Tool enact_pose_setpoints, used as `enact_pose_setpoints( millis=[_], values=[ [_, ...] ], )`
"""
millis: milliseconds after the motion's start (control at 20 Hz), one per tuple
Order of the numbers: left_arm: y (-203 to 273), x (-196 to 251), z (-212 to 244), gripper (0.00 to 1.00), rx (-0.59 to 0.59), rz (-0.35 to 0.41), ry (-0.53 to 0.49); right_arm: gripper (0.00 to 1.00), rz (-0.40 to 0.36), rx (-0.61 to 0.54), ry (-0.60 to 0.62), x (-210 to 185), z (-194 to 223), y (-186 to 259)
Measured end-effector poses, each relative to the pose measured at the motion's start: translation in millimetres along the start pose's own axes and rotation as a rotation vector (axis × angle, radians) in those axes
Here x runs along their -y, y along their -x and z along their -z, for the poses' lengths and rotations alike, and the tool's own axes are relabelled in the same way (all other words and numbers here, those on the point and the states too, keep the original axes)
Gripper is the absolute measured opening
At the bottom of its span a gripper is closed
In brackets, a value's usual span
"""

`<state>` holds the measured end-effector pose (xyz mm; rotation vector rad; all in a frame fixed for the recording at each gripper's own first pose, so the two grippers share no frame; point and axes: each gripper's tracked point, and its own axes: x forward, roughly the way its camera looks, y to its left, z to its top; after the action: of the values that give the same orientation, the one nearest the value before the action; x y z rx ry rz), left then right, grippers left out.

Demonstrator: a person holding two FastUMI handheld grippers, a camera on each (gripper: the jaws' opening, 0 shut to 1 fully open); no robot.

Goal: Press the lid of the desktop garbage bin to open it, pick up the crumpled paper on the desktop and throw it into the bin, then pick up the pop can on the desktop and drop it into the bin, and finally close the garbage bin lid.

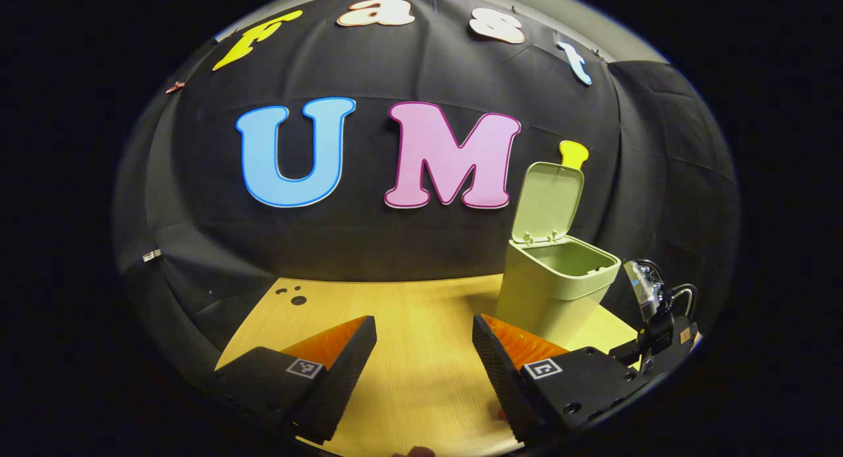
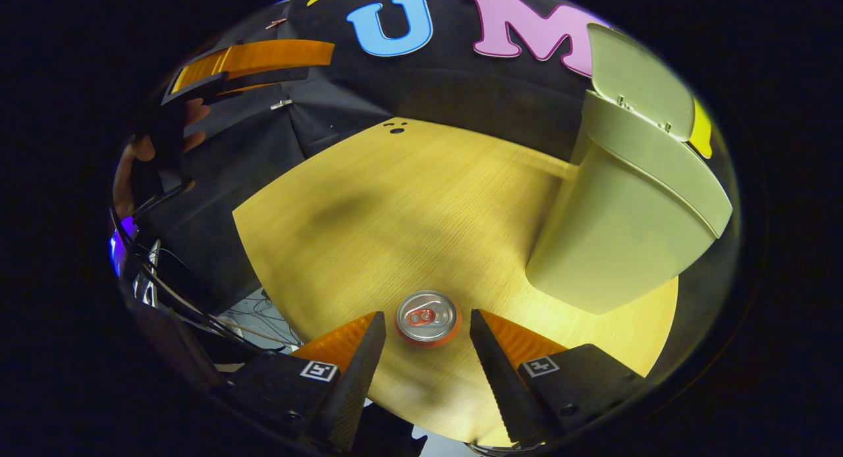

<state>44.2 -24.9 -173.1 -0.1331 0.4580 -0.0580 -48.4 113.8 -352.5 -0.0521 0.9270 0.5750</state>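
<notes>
Pale-green bin (image 2: 625, 207) stands on the wooden tabletop (image 2: 408, 207) with lid (image 2: 639, 81) up. Pop can (image 2: 427, 317) upright near the tabletop's front edge, seen from above between the spread fingers of the right tool (image 2: 421, 328); no contact visible. Left tool (image 1: 425, 342) wide, empty, off to the left. Step in hand, likely: take the can. Advice: lower squarely, close on the can's wall mid-height, lift straight. Bin interior hidden; crumpled paper unconfirmed. Can's side wall hard to see.

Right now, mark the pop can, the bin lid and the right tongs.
pop can (image 2: 427, 317): right gripper view, its silver top.
bin lid (image 1: 548, 201): left gripper view, raised inner face.
right tongs (image 2: 427, 344): right gripper view, between fingertips.
</notes>
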Motion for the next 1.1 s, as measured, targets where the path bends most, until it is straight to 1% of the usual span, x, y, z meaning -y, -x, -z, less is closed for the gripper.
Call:
enact_pose_setpoints(
  millis=[250, 450, 600, 700, 750, 1000, 1050, 1100],
  values=[
    [14, -16, 7, 0.95, -0.014, -0.059, 0.005, 0.86, -0.013, -0.044, 0.057, 0, 9, -17],
    [22, -23, 15, 0.95, -0.03, -0.089, 0.017, 0.86, -0.026, -0.066, 0.088, 0, 12, -27],
    [24, -27, 15, 0.95, -0.033, -0.107, 0.013, 0.85, -0.004, -0.071, 0.101, 4, 13, -28],
    [26, -29, 16, 0.95, -0.034, -0.114, 0.015, 0.84, -0.004, -0.072, 0.087, 3, 13, -28],
    [25, -29, 17, 0.95, -0.035, -0.114, 0.019, 0.82, -0.003, -0.073, 0.089, 3, 12, -28],
    [25, -30, 16, 0.95, -0.036, -0.117, 0.024, 0.81, -0.008, -0.06, 0.106, 5, 10, -28],
    [24, -29, 16, 0.95, -0.037, -0.115, 0.022, 0.76, -0.009, -0.062, 0.102, 4, 10, -28],
    [25, -29, 16, 0.95, -0.037, -0.115, 0.019, 0.81, -0.005, -0.057, 0.099, 4, 9, -27]
  ],
)
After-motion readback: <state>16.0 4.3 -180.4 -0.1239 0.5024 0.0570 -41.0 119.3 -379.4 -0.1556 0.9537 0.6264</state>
